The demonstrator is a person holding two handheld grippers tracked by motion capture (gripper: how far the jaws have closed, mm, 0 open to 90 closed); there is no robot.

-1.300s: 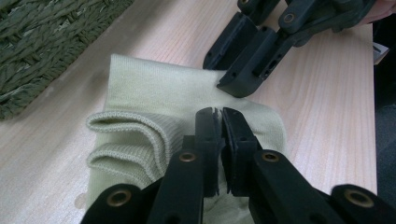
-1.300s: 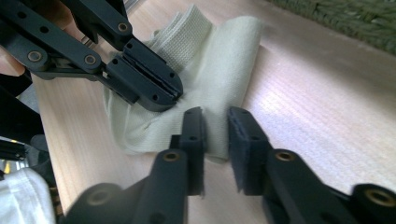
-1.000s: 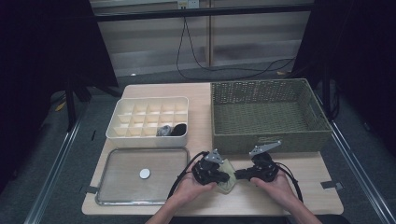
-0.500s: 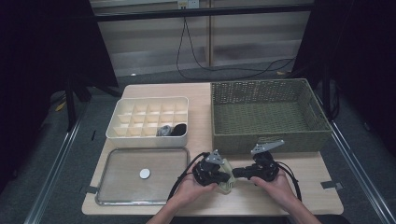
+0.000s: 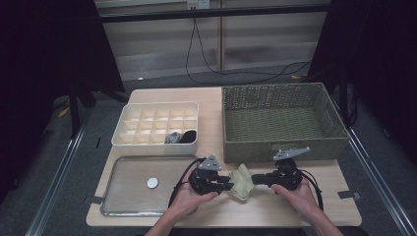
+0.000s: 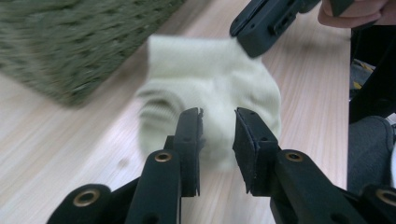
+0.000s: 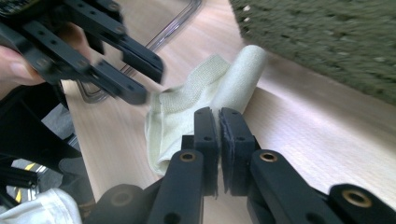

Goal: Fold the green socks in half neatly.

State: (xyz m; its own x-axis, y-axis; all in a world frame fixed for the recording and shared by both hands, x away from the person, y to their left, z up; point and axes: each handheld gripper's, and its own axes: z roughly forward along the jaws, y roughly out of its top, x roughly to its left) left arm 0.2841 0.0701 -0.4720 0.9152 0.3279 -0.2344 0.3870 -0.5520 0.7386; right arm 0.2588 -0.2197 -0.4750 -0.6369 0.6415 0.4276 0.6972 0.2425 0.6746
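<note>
Pale green sock (image 5: 241, 181) lies just before the wicker basket (image 5: 282, 147): right hand-held gripper (image 5: 255, 179) pinches its edge; left hand-held gripper (image 5: 229, 183), just opening, stands parted, gripping nothing.

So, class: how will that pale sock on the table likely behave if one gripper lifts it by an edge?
The sock lies creased and folded over itself, so it is probably floppy and would drape. Its ribbed knit looks soft, likely grippy rather than slippery. It seems thin and light, unlikely to roll; a push would probably bunch it.
</note>
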